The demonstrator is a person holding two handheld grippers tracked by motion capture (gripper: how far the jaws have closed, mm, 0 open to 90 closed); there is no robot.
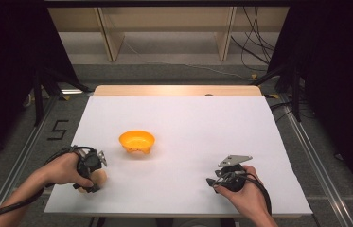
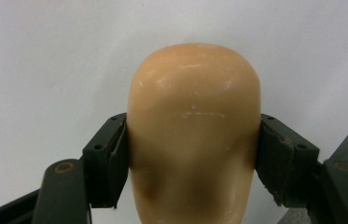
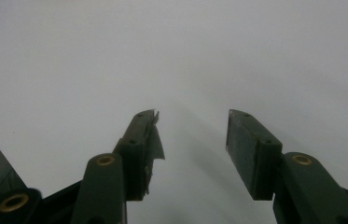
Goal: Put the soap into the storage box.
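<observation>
Left gripper view shows your left gripper [image 2: 192, 154] pinching a smooth peach-coloured rounded object [image 2: 194, 130] at the white table's [image 1: 188, 123] near-left edge, short of the orange bowl [image 1: 136, 141], while your right gripper [image 3: 192, 140] hangs spread, holding nothing.

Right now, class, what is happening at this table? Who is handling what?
A person sits at a white table with a two-jaw tool in each hand. The left tool is closed on a rounded, peach-coloured object near the table's front left corner. The right tool is open and holds nothing, hovering over bare tabletop at the front right. An orange bowl sits apart from both, nearer the left tool.
</observation>
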